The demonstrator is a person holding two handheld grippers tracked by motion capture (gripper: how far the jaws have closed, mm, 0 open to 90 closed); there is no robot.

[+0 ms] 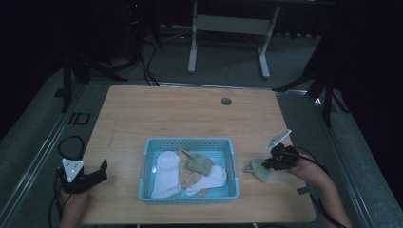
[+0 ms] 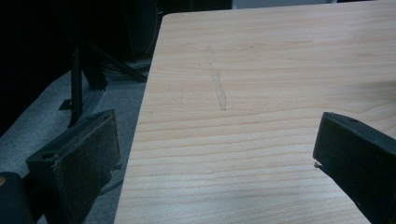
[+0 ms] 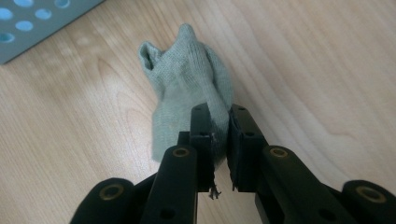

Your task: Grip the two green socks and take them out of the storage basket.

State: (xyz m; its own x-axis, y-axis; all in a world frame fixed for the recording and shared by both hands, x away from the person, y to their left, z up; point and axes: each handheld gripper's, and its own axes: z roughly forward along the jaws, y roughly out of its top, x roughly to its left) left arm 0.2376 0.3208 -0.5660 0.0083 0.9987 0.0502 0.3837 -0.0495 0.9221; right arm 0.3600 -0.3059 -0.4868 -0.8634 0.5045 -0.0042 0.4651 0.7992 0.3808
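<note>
Bare tabletop (image 1: 190, 114) beyond and left of the blue basket (image 1: 189, 142), basket walls the one obstacle.

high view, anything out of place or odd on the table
One green sock lies outside the blue basket, on the bare table to its right, pinched in the right gripper. The other socks are in the basket.

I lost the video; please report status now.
Right gripper shut on green sock, beside blue basket. Left gripper open, holding nothing. Path unobstructed.
</note>
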